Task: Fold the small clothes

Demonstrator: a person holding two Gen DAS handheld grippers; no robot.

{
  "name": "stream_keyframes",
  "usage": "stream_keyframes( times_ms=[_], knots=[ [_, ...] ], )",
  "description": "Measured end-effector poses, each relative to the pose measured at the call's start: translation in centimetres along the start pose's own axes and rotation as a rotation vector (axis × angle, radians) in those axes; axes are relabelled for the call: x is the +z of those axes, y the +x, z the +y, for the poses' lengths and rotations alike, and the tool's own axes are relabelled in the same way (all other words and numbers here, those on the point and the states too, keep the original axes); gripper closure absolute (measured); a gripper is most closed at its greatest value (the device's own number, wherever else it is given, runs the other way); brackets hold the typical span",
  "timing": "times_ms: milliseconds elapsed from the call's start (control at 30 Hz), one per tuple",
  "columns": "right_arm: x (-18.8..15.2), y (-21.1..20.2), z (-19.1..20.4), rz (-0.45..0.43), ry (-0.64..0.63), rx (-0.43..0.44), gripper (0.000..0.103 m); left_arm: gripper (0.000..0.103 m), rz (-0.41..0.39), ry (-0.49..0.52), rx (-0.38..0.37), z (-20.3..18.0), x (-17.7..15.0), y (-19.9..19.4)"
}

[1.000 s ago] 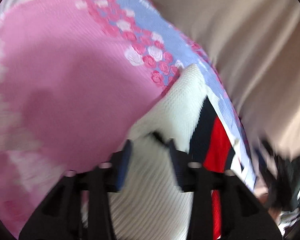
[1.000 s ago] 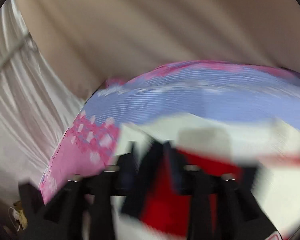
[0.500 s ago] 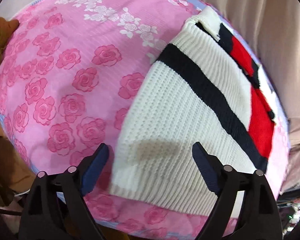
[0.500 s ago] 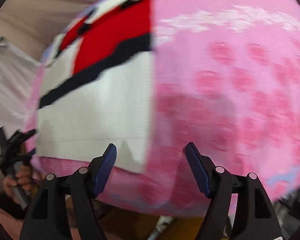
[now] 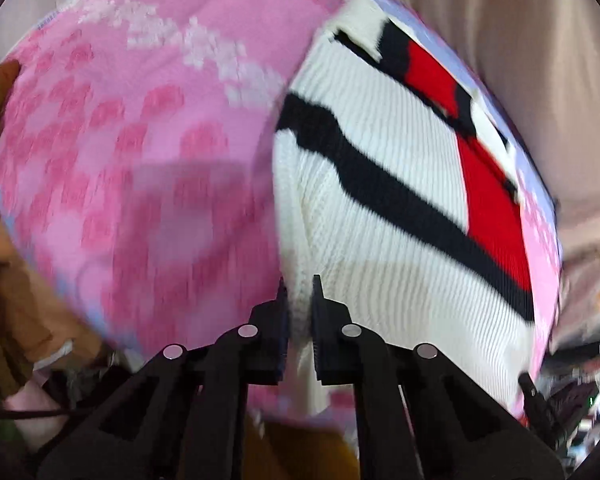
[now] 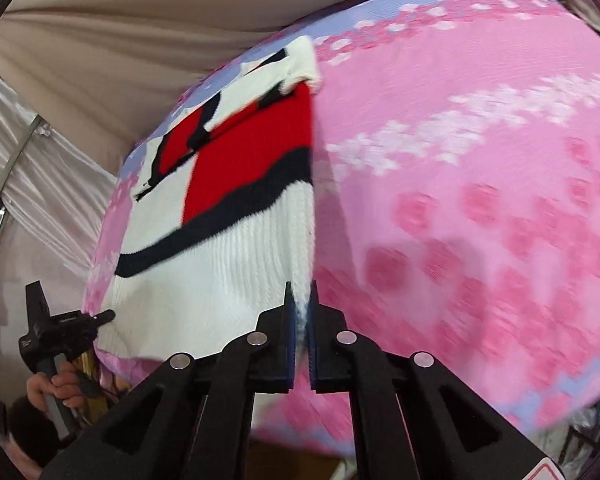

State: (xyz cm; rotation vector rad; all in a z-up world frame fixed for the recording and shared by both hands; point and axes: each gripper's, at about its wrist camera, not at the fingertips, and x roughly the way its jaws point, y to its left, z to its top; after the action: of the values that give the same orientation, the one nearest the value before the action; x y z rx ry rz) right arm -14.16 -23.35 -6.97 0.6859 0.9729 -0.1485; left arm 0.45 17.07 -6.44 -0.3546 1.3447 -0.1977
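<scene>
A small white knit sweater [image 5: 380, 208] with a black stripe and red panels lies folded on a pink rose-print cloth [image 5: 140, 140]. My left gripper [image 5: 298, 300] is shut on the sweater's near left edge. In the right wrist view the sweater [image 6: 228, 248] lies left of centre, and my right gripper [image 6: 300, 300] is shut on its near right edge. The left gripper [image 6: 100, 317] also shows in the right wrist view at the sweater's far bottom corner, held by a hand.
The pink cloth [image 6: 460, 200] covers a table with a pale blue border at its far edge. Beige and white curtains [image 6: 100, 40] hang behind. Brown fabric [image 5: 4, 240] and clutter lie below the table's left edge.
Both grippers were open half a second ago above the sweater's near edge. Both have since moved in and closed on the sweater's near corners.
</scene>
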Motion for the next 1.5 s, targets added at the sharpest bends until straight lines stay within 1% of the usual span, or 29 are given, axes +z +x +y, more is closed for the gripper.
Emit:
stream_keyframes(
  times_ms=[100, 167, 200, 267, 367, 400, 433, 467, 500, 533, 567, 633, 667, 733, 800, 867, 933, 1000, 1033, 1067, 1100, 1133, 1167, 1200, 1233, 1333, 1400, 1467, 1500],
  knots=[
    [-3.2, -2.4, -2.3, 0.087, 0.003, -0.072, 0.100, 0.096, 0.105, 0.061, 0.026, 0.6, -4.3, -0.2],
    [-5.8, -3.7, -4.0, 0.169, 0.015, -0.088, 0.100, 0.096, 0.198, 0.051, 0.034, 1.8, -7.5, -0.2],
    [-7.2, -4.2, -4.5, 0.209, 0.018, -0.084, 0.100, 0.096, 0.223, 0.031, 0.023, 2.4, -8.5, -0.4],
    [-9.5, -4.8, -4.7, 0.280, 0.007, -0.066, 0.100, 0.096, 0.218, -0.009, 0.005, 3.3, -8.6, -1.0],
    [-9.7, -4.3, -4.7, 0.314, 0.000, -0.032, 0.099, 0.094, 0.169, 0.025, 0.021, 2.3, -7.3, -0.7],
    [-9.3, -3.7, -4.7, 0.311, 0.003, -0.035, 0.096, 0.091, 0.165, 0.051, 0.029, 1.7, -7.1, 0.0],
    [-8.7, -3.0, -5.0, 0.303, 0.011, -0.046, 0.091, 0.081, 0.176, 0.064, 0.035, 1.5, -7.1, 0.5],
    [-8.5, -2.5, -5.4, 0.304, 0.015, -0.070, 0.081, 0.073, 0.193, 0.066, 0.040, 1.6, -7.2, 1.3],
    [-8.5, -1.9, -5.9, 0.316, 0.026, -0.099, 0.058, 0.057, 0.222, 0.056, 0.047, 1.7, -7.3, 2.2],
    [-9.0, -1.7, -6.3, 0.326, 0.054, -0.110, 0.048, 0.054, 0.236, 0.040, 0.055, 2.0, -7.4, 2.6],
    [-9.1, -1.4, -6.4, 0.332, 0.078, -0.092, 0.042, 0.053, 0.249, 0.018, 0.048, 2.6, -7.7, 2.7],
    [-9.7, -0.3, -6.5, 0.368, 0.094, -0.012, 0.042, 0.040, 0.288, -0.064, 0.041, 4.2, -7.8, 3.6],
    [-9.7, 0.3, -6.5, 0.384, 0.088, 0.001, 0.040, 0.039, 0.292, -0.110, 0.042, 5.2, -7.9, 3.8],
    [-10.2, 1.9, -6.3, 0.428, 0.082, 0.022, 0.039, 0.039, 0.277, -0.165, 0.022, 6.6, -8.0, 4.1],
    [-10.6, 3.0, -6.2, 0.440, 0.064, 0.015, 0.038, 0.038, 0.247, -0.163, -0.019, 7.1, -8.0, 4.6],
    [-10.8, 3.8, -6.2, 0.429, 0.051, 0.010, 0.035, 0.038, 0.206, -0.092, -0.064, 6.5, -8.0, 5.2],
    [-10.9, 4.8, -6.1, 0.412, 0.048, 0.019, 0.033, 0.030, 0.163, 0.010, -0.071, 5.5, -8.1, 6.1],
    [-11.1, 5.7, -6.4, 0.405, 0.044, 0.044, 0.033, 0.022, 0.090, 0.106, -0.091, 4.7, -8.2, 6.3],
    [-11.1, 6.3, -6.4, 0.397, 0.047, 0.071, 0.033, 0.023, 0.074, 0.129, -0.116, 4.8, -8.2, 6.4],
    [-11.3, 6.6, -6.5, 0.394, 0.050, 0.104, 0.050, 0.025, 0.076, 0.130, -0.146, 5.2, -8.2, 6.4],
    [-11.5, 6.9, -6.5, 0.398, 0.053, 0.149, 0.097, 0.040, 0.092, 0.112, -0.193, 5.6, -8.1, 6.4],
    [-11.7, 7.2, -6.4, 0.421, 0.057, 0.170, 0.097, 0.058, 0.116, 0.089, -0.242, 5.8, -8.1, 6.2],
    [-11.8, 6.9, -6.3, 0.429, 0.060, 0.188, 0.097, 0.069, 0.129, 0.098, -0.249, 5.5, -8.0, 5.7],
    [-11.9, 6.0, -5.9, 0.410, 0.040, 0.207, 0.098, 0.089, 0.143, 0.136, -0.244, 4.7, -8.3, 5.0],
    [-11.9, 5.2, -5.5, 0.411, 0.025, 0.223, 0.098, 0.090, 0.162, 0.174, -0.257, 4.0, -8.7, 4.2],
    [-12.4, 0.9, -4.2, 0.446, -0.039, 0.266, 0.098, 0.097, 0.217, 0.242, -0.373, 2.2, -9.9, 0.2],
    [-12.4, -2.1, -4.1, 0.453, -0.061, 0.281, 0.098, 0.097, 0.235, 0.287, -0.436, 1.4, -10.3, -2.8],
    [-11.7, -4.9, -4.2, 0.438, -0.042, 0.312, 0.099, 0.097, 0.229, 0.294, -0.487, 0.7, -9.9, -5.8],
    [-10.6, -6.5, -4.3, 0.414, -0.029, 0.344, 0.099, 0.097, 0.193, 0.260, -0.529, 0.5, -8.6, -7.6]
  ],
)
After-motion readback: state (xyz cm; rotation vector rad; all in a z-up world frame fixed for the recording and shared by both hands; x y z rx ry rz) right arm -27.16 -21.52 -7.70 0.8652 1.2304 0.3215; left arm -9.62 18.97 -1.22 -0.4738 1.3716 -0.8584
